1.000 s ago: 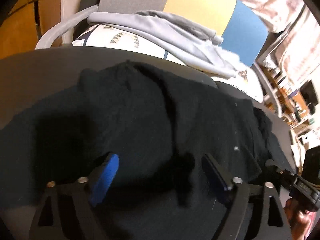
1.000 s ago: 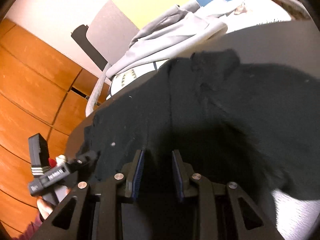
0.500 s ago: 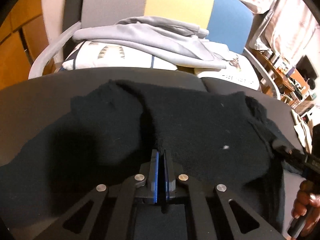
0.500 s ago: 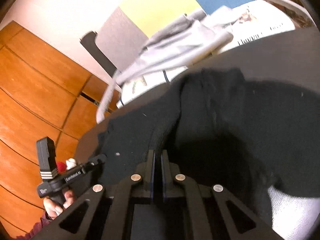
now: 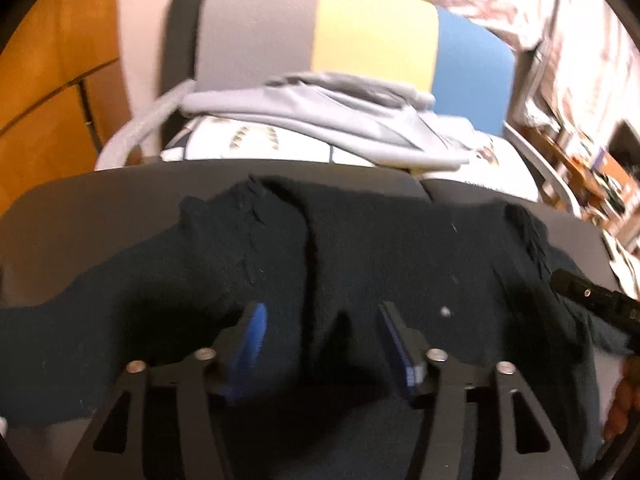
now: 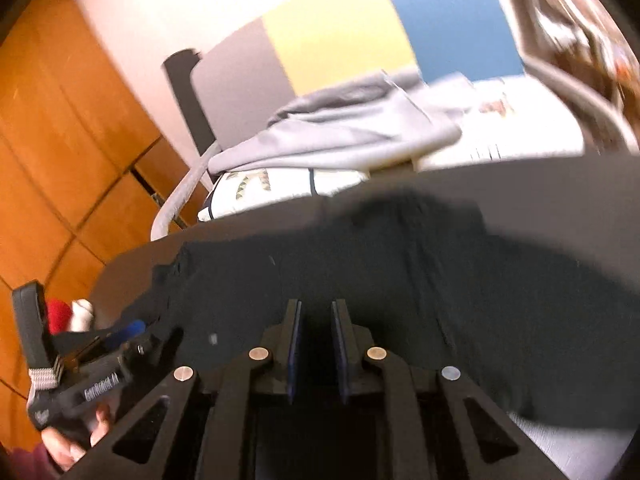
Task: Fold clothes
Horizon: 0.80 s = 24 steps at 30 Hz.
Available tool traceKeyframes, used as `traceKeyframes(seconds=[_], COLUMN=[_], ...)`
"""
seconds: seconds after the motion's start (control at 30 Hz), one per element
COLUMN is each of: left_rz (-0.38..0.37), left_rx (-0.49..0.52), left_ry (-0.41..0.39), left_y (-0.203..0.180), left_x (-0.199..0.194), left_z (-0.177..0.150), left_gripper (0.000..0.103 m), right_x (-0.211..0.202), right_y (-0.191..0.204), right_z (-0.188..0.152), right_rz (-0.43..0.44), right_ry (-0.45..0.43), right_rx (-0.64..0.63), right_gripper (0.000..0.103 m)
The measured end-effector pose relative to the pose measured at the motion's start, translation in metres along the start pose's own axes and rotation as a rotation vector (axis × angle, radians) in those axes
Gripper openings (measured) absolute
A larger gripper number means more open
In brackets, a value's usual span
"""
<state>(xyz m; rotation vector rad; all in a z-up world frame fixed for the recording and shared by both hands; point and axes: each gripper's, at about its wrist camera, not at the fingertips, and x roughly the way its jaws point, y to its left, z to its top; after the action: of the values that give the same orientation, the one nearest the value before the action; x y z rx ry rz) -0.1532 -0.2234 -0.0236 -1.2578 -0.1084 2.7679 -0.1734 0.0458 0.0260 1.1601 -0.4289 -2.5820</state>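
While the black garment [image 5: 400,264] lies spread and rumpled across the dark grey table [image 5: 92,208], both claws hang just over its near part, so the lines below run left to right.

Left gripper [image 5: 320,332]: its jaws are opening, blue pads well apart, with a raised fold of black cloth between them that neither pad appears to press (blur makes this uncertain).

Right gripper [image 6: 316,340]: its jaws are opening too, though only a narrow gap shows; dark cloth lies below, and nothing is visibly pinched.

Doing the step well: each claw probably needs a clean bite on one layer at the near edge, taken level on both sides, so the fold comes out straight.

Surroundings: a chair [image 5: 372,40] with grey, yellow and blue back panels stands beyond the table, carrying a light grey garment [image 5: 320,120] over white patterned cloth [image 5: 248,140].

In the way: the ridge running down the middle of the garment could drag crooked; wooden panels [image 6: 60,140] stand well clear.
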Motion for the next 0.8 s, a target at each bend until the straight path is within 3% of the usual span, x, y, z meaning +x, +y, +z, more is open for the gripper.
traceKeyframes(seconds=[0.1, 0.17, 0.23, 0.27, 0.37, 0.43, 0.5, 0.63, 0.7, 0.8], left_rz=[0.016, 0.022, 0.008, -0.004, -0.047, -0.060, -0.054, -0.067, -0.080, -0.089], left_rx=[0.005, 0.007, 0.004, -0.006, -0.032, -0.033, -0.024, -0.034, -0.043, -0.048], left_ry=[0.033, 0.014, 0.003, 0.003, 0.000, -0.005, -0.008, -0.015, -0.018, -0.023], left_y=[-0.003, -0.004, -0.003, 0.000, 0.005, 0.006, 0.004, -0.002, -0.001, 0.000], left_x=[0.016, 0.021, 0.017, 0.017, 0.016, 0.016, 0.015, 0.015, 0.016, 0.016], left_z=[-0.010, -0.022, -0.027, -0.027, -0.030, -0.031, -0.031, -0.031, -0.032, -0.032], left_gripper=[0.065, 0.069, 0.079, 0.080, 0.084, 0.086, 0.086, 0.087, 0.088, 0.088], right_x=[0.032, 0.061, 0.090, 0.092, 0.092, 0.091, 0.091, 0.096, 0.107, 0.135], right_y=[0.013, 0.011, 0.006, -0.003, -0.012, -0.015, -0.015, 0.041, 0.067, 0.105], right_z=[0.028, 0.041, 0.051, 0.052, 0.059, 0.064, 0.068, 0.061, 0.053, 0.045], right_rz=[-0.029, -0.064, -0.103, -0.114, -0.159, -0.192, -0.216, -0.052, 0.046, 0.099], right_ry=[0.040, 0.089, 0.142, 0.141, 0.109, 0.081, 0.053, 0.044, 0.081, 0.164], right_rx=[-0.065, -0.094, -0.121, -0.120, -0.076, -0.036, -0.004, -0.163, -0.236, -0.348], right_gripper=[0.016, 0.016, 0.016, 0.011, 0.008, 0.020, 0.020, 0.020, 0.020, 0.020])
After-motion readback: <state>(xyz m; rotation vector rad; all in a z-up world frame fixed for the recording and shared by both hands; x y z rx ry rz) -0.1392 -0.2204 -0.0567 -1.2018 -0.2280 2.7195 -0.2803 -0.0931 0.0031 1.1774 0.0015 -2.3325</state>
